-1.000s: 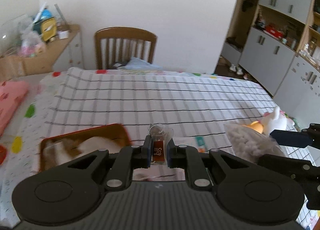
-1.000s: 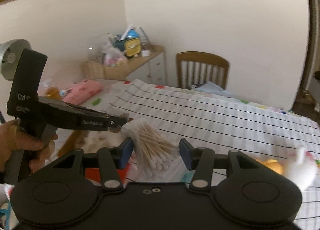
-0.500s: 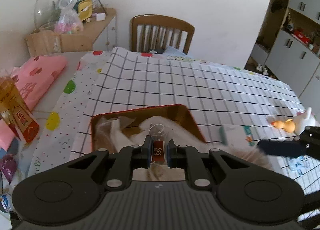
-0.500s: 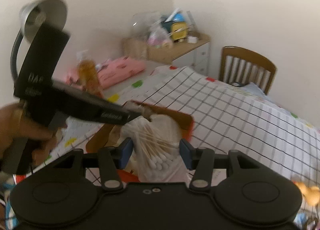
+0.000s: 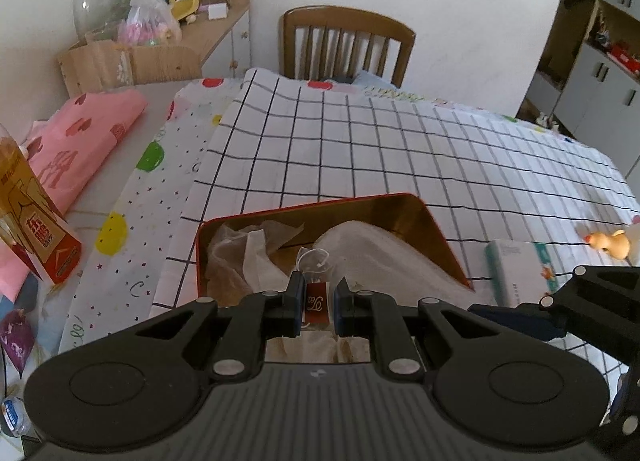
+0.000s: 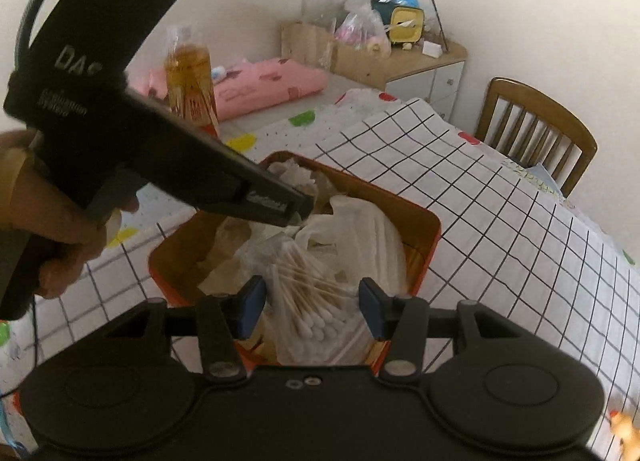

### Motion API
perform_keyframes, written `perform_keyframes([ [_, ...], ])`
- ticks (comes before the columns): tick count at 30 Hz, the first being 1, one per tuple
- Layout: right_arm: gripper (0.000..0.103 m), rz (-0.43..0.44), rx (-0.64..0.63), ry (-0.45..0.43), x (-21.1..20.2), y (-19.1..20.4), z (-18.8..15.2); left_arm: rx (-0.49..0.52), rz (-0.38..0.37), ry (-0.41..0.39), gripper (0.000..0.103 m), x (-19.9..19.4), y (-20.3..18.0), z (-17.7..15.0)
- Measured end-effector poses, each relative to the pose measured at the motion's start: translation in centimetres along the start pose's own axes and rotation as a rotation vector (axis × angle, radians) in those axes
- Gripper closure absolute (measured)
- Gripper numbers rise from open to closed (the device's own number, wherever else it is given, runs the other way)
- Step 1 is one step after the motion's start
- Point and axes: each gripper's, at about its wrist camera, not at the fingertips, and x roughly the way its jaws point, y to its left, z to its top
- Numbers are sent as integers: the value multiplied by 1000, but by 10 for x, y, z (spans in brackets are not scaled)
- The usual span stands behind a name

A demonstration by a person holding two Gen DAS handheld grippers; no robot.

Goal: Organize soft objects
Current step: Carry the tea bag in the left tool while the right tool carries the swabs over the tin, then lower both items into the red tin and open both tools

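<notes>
Both grippers had swung from mid-table to over the tin (image 5: 434, 223) at its near edge. The left gripper (image 5: 317, 303) stayed nearly closed on the tag (image 5: 316, 301), the right gripper (image 6: 312, 311) half-open around the swab bag (image 6: 310, 313). Release came next, probably.

A checked cloth (image 5: 360, 149) covers the table, bearing an orange tin (image 5: 436, 229).

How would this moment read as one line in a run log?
left gripper: shut on tea tag | right gripper: holding cotton swab bag | both above red tin
</notes>
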Motion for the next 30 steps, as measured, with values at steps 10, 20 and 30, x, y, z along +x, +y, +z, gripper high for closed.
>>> perform_keyframes([
  [10, 51, 7, -37, 34, 18, 3, -5, -17, 1, 66, 89, 21, 1, -7],
  [20, 42, 37, -26, 20, 18, -2, -6, -54, -4, 87, 87, 24, 4, -11],
  [30, 32, 46, 31, -26, 1, -9, -8, -66, -18, 75, 65, 13, 5, -11],
])
